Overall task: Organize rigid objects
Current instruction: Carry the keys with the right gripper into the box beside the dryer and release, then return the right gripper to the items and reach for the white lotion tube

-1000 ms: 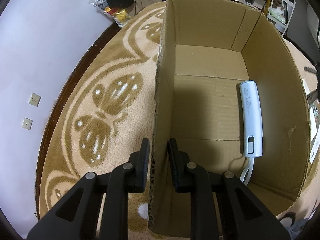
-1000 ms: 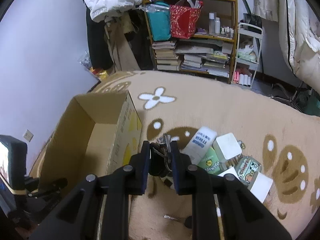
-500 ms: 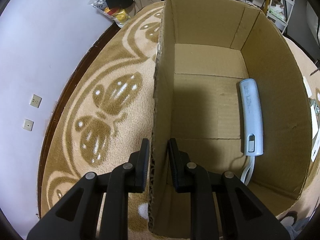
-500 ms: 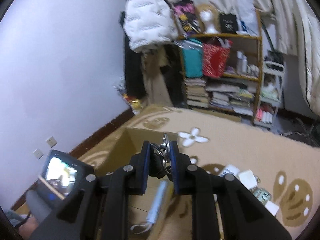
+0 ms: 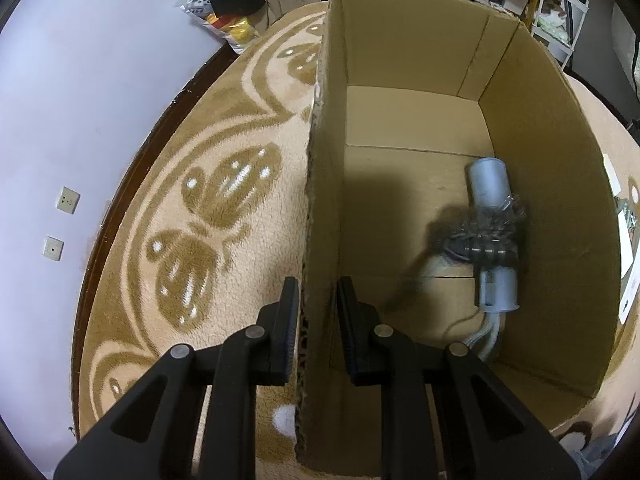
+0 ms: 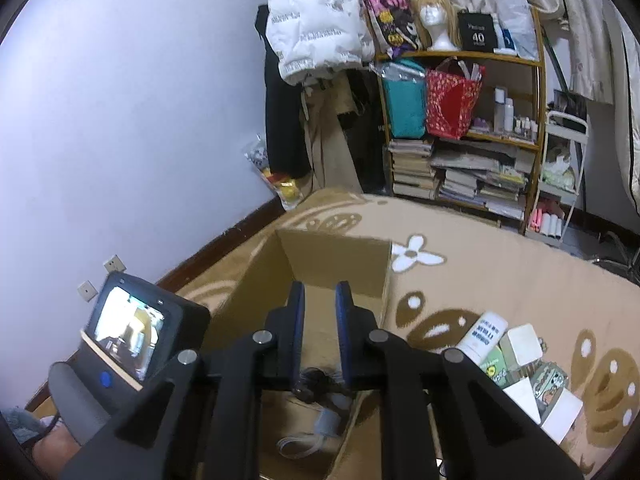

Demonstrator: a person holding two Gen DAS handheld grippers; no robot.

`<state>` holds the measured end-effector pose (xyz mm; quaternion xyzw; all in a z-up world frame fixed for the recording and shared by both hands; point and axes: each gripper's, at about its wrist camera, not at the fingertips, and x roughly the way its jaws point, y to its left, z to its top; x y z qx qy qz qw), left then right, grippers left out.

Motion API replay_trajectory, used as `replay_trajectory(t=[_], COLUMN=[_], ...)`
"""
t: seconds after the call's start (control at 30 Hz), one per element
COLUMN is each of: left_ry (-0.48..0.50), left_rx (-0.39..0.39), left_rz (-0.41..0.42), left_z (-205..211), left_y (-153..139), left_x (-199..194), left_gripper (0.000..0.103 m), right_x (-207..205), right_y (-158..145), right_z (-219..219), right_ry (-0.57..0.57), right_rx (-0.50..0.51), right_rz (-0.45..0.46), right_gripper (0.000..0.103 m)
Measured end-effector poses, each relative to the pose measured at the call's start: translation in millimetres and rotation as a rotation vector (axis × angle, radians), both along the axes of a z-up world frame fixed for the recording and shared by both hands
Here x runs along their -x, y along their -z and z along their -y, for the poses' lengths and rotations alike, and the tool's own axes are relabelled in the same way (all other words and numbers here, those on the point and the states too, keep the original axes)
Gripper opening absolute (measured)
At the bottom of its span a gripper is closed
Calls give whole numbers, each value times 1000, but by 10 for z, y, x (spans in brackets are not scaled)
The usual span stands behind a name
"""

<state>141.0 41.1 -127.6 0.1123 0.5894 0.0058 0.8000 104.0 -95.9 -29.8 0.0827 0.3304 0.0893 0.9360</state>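
Two claws in play: the left claw (image 5: 318,300) is clamped on the left wall of the cardboard box (image 5: 560,208), which sits on the patterned rug (image 5: 224,208). Over the box, the right claw (image 6: 320,308) hangs with fingers apart, gripping nothing. Down on the box floor, a dark bunch of keys (image 5: 484,236) lies blurred across the grey corded device (image 5: 494,240), touching it.

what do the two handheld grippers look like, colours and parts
Both are matte black plastic, with angular linkage arms that have triangular cut-outs and silver round pivot pins. The left gripper has two flat black fingers with ribbed inner pads. The right gripper matches it, but its pads look blue. No cables or markings show on either.
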Motion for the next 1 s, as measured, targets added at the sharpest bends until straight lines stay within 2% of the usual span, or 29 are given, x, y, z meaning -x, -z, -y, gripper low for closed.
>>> replay_trajectory(t=[0.2, 0.27, 0.33, 0.4, 0.57, 0.67, 0.73, 0.87, 1.0], left_ry=[-5, -7, -6, -5, -5, -5, -3, -7, -14], left_rx=[-1, -2, -1, -3, -2, -4, -9, -6, 2], left_rz=[1, 1, 1, 2, 1, 1, 2, 3, 1], left_z=[-10, -13, -12, -8, -9, -8, 0, 0, -12], left_y=[0, 3, 8, 12, 12, 12, 10, 11, 11], left_x=[-7, -11, -12, -10, -11, -10, -12, -8, -12], left_gripper=[19, 19, 19, 19, 19, 19, 19, 20, 20], right_x=[-88, -105, -111, -115, -190, -212, -247, -303, -334], right_y=[136, 149, 140, 142, 199, 252, 310, 430, 563], right_z=[118, 156, 179, 258, 542, 711, 808, 880, 929], right_ry=[19, 26, 44, 70, 135, 186, 211, 249, 246], right_rx=[5, 20, 38, 45, 20, 9, 10, 61, 31], right_rz=[-70, -81, -74, -65, -98, -119, -142, -182, -227], right_gripper=[17, 21, 40, 52, 63, 81, 99, 103, 103])
